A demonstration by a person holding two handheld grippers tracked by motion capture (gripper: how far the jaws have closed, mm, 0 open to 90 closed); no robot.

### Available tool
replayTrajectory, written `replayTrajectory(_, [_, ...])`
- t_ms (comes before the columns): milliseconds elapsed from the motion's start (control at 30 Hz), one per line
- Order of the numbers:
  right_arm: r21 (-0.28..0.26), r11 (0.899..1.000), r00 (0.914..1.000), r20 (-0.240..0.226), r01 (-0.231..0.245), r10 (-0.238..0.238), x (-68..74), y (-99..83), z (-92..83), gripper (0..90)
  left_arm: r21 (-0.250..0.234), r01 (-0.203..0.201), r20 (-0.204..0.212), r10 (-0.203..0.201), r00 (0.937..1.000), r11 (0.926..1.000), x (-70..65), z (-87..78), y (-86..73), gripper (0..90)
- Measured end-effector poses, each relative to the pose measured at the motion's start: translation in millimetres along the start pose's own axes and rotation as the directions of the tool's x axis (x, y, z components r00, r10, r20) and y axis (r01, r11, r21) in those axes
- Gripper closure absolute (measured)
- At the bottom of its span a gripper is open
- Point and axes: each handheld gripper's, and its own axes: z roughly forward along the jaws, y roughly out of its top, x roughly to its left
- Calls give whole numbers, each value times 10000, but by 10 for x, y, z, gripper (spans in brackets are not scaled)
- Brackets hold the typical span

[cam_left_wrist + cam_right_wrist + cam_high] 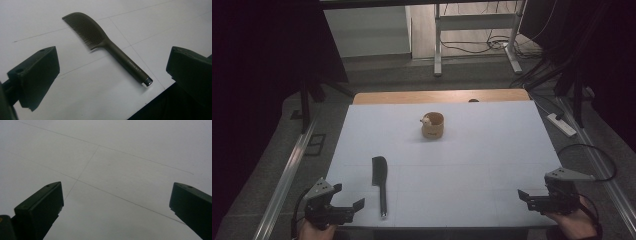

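A dark olive plastic comb with a rounded handle (pixel 381 183) lies flat on the white table sheet (pixel 472 165) near the front left, its long axis running from 12 to 6 o'clock in the high view, toothed head at 12, metal-capped handle end at 6. The left gripper (pixel 348 196) hangs just at its 8 o'clock, jaws spread wide and empty, while the right gripper (pixel 526 196) sits far off at 3 o'clock, equally wide and empty. Well beyond, at 1 o'clock, stands a small tan wooden cup (pixel 432 125); something pale at its rim is too small to make out.
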Motion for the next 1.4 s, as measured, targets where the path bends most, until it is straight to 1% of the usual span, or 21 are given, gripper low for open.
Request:
replayTrajectory(200, [17,10000,9999,-167,-25,25,-10,-1,-3,0,-28,67,41,-67,10000,10000,8,-2,0,0])
replayTrajectory(300, [9,10000,9998,-187,29,-28,-5,-3,-2,0,19,55,103,-55,9999,10000,12,4,5,0])
replayTrajectory(533, [-3,10000,9997,-236,83,-83,-3,-4,-3,0,-48,161,321,-160,9994,9999,34,-1,1,0])
replayTrajectory(867, [74,9998,9993,-326,193,-191,6,-1,5,0,96,-6,452,1,9990,10000,23,13,10,0])
replayTrajectory(1000, [91,9997,9992,-349,217,-214,7,-1,7,0,238,-260,325,252,9992,9994,-5,23,21,0])
replayTrajectory(1167, [110,9997,9990,-373,236,-231,10,0,9,0,161,-180,353,174,9992,9997,-2,26,27,0])
replayTrajectory(1233, [115,9996,9989,-385,256,-252,12,1,8,0,205,-239,337,232,9992,9995,-13,32,38,0])
replayTrajectory(1300, [107,9996,9989,-385,272,-268,13,1,8,0,291,-414,318,405,9987,9987,-39,51,56,0])
replayTrajectory(1400, [114,9995,9988,-395,285,-280,12,1,10,0,371,-556,294,545,9981,9978,-66,72,83,0])
